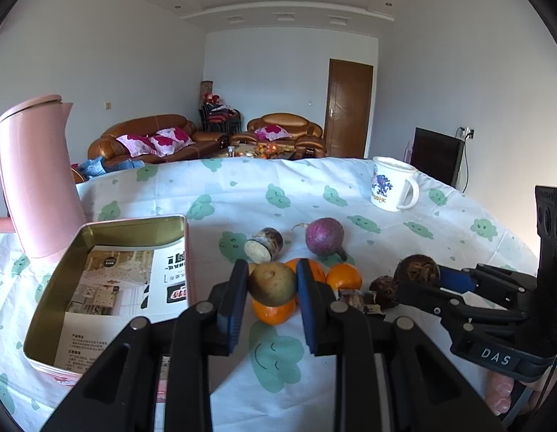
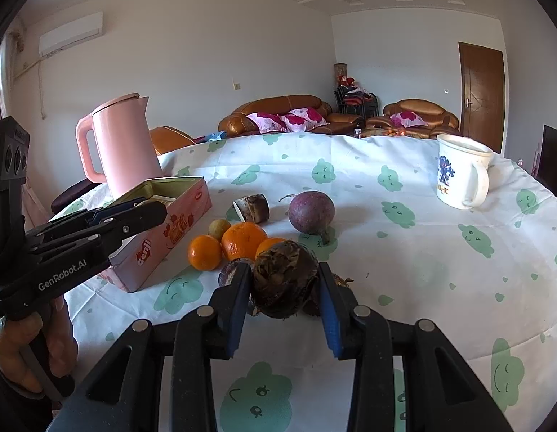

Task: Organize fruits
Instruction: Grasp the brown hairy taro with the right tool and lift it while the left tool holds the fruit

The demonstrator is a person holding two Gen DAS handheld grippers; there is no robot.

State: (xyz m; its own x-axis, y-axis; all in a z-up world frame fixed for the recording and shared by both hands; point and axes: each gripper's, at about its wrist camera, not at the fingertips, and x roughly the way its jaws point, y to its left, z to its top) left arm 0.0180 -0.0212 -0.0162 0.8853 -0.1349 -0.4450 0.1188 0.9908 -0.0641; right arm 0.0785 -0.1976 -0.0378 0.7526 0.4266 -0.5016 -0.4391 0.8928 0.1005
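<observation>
The left hand-held gripper point(image 1: 272, 289) grips a round yellow-brown fruit point(image 1: 272, 283) beside the open pink metal tin point(image 1: 109, 280). The right hand-held gripper point(image 2: 285, 282) grips a dark brown rough taro root point(image 2: 284, 278), near that tin.

I see a living room with white walls point(image 1: 285, 72) and a stepped white ceiling point(image 1: 289, 3) with recessed spotlights. Brown wooden door point(image 1: 348, 108) on the far right wall. Two brown leather sofas point(image 1: 152, 136) at the back with pink floral cushions point(image 1: 163, 140). Stacked chairs point(image 1: 221, 117) in the far corner. Wall AC unit point(image 2: 71, 34) high up on the left. Dark TV screen point(image 1: 437, 154) on the right, plugged into a wall socket. Daylight, bright and even. Floor not visible.
</observation>
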